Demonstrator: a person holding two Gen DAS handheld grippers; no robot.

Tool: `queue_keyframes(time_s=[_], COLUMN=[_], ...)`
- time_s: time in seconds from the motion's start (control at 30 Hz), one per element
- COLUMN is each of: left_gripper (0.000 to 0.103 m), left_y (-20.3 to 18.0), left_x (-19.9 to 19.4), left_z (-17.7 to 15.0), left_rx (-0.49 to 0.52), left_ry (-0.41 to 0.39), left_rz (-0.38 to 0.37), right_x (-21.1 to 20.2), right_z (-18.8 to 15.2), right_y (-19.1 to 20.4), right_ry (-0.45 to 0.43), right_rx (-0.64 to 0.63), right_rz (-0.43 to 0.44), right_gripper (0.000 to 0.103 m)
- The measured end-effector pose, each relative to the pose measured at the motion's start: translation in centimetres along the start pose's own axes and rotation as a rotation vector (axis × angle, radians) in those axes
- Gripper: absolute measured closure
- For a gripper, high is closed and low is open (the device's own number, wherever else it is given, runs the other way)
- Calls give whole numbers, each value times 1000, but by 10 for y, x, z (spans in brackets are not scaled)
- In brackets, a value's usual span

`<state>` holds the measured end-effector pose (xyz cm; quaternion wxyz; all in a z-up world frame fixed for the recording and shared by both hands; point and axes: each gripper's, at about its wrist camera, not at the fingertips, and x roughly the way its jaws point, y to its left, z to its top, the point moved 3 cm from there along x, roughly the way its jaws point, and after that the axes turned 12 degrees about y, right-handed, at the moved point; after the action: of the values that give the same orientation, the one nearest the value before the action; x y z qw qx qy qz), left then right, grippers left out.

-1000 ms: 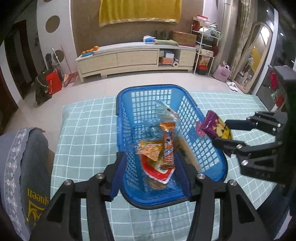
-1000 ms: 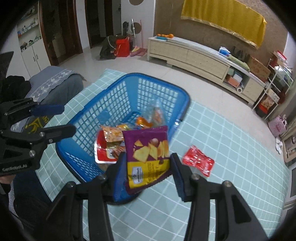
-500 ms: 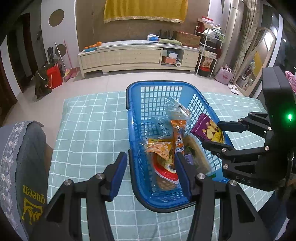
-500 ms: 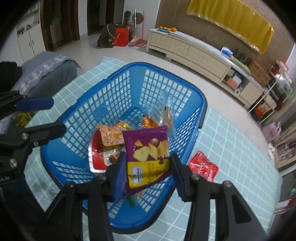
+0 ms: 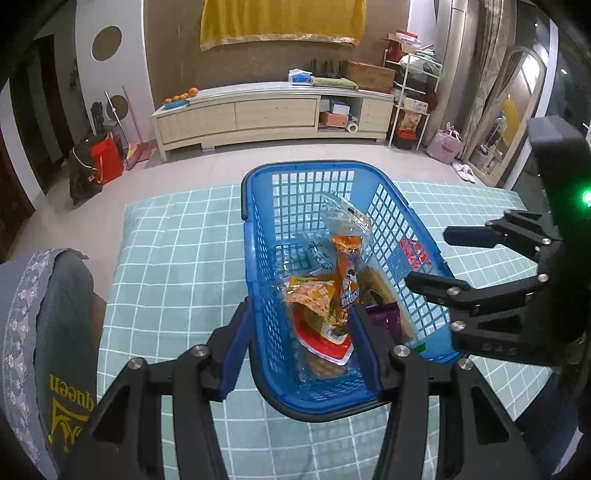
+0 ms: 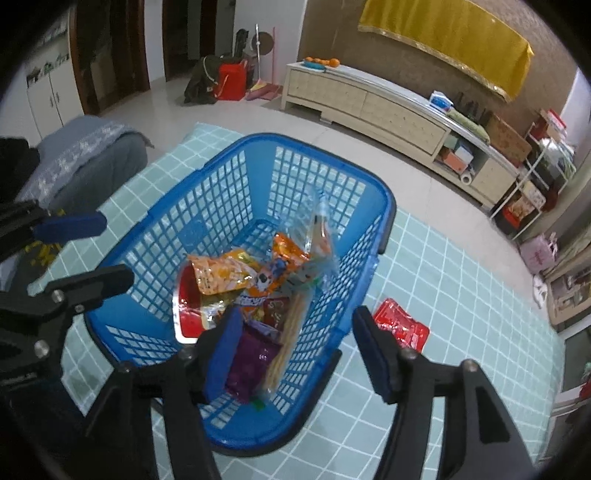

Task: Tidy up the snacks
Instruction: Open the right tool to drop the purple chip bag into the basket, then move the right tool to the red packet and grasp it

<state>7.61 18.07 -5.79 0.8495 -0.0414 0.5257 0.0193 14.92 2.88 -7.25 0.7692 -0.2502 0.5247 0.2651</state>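
floor (image 5: 258,151): pale tile | cabinet (image 5: 273,110): long, beige | drape (image 5: 282,20): yellow

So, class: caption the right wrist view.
Open right gripper above the blue basket of snacks, red packet left on the checked cloth.

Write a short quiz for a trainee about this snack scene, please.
1. True or false: the purple chip bag lies inside the blue basket.
2. Which snack lies on the checked cloth outside the basket?
3. Choose: the right tongs are A) open and empty, B) shut on a bag.

Key: 1 true. 2 the red packet. 3 A.
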Motion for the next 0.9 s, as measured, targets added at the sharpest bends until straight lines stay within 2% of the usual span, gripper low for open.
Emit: queue_keyframes(time_s=[0.03,0.13,0.3,0.5,0.53,0.6,0.7,0.9], left_gripper=[52,52,51,20,19,16,0,0], left_y=[-1,-8,-25,-40,-42,-45,-48,-43], left_x=[-1,-6,-10,-8,-7,-3,4,25], left_z=[0,2,7,18,20,25,34,48], left_rx=[3,27,66,83,84,81,67,4], left_ry=[-5,-20,-29,-29,-28,-15,13,80], left_rz=[-4,2,11,40,44,49,61,47], right_x=[-2,-8,-21,-25,-26,-25,-20,0], right_z=[-1,-4,-11,-16,-17,-17,-19,-21], right_y=[-3,-12,-35,-65,-69,-80,-91,-112], right_ry=[5,18,-24,-19,-18,-7,16,39], right_rx=[6,32,106,157,162,171,165,136], right_rz=[7,30,49,23,18,10,17,-4], right_gripper=[35,25,25,25,24,13,1,0])
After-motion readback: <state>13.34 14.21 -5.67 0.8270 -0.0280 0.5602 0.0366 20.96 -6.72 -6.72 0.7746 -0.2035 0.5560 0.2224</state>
